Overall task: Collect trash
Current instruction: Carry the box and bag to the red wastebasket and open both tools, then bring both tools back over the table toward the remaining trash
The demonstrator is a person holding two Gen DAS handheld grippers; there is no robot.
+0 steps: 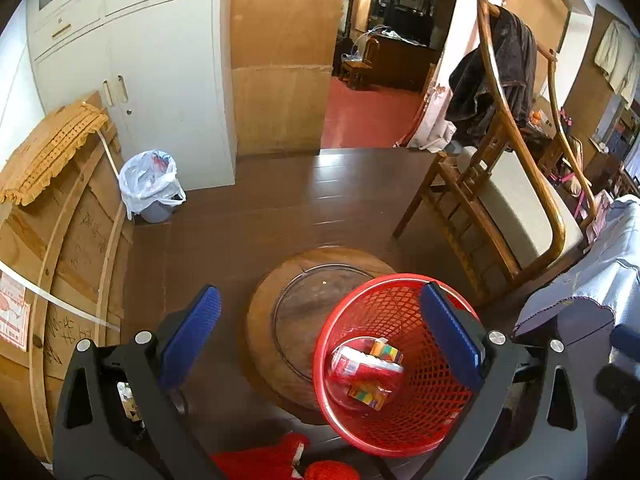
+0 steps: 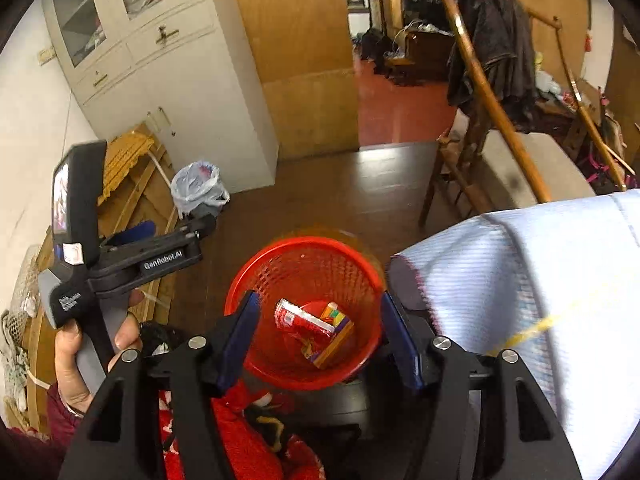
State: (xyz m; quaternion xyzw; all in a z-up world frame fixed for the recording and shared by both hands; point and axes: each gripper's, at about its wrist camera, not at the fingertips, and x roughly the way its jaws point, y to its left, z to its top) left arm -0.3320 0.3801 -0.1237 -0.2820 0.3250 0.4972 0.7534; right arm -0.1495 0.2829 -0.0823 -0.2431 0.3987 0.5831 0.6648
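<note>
A red mesh basket (image 1: 384, 312) stands on a round wooden stool (image 1: 276, 280). Inside lie a red packet (image 1: 360, 368) and colourful small boxes (image 1: 384, 350). My left gripper (image 1: 320, 332) is open wide above the stool, its right finger over the basket's rim, with nothing between the pads. In the right wrist view my right gripper (image 2: 320, 340) hovers open straight over the basket (image 2: 304, 276). The red packet (image 2: 304, 320) and a colourful box (image 2: 336, 314) lie loose on the basket's floor below it. A hand (image 2: 76, 352) holds the left gripper's handle at the left.
A small bin lined with a white bag (image 1: 150, 184) stands by the white cabinet (image 1: 160, 80). A wooden chair (image 1: 500, 200) draped with a dark coat is on the right. A light blue cloth (image 2: 520, 280) hangs close at the right. A wooden board (image 1: 60, 260) leans at the left.
</note>
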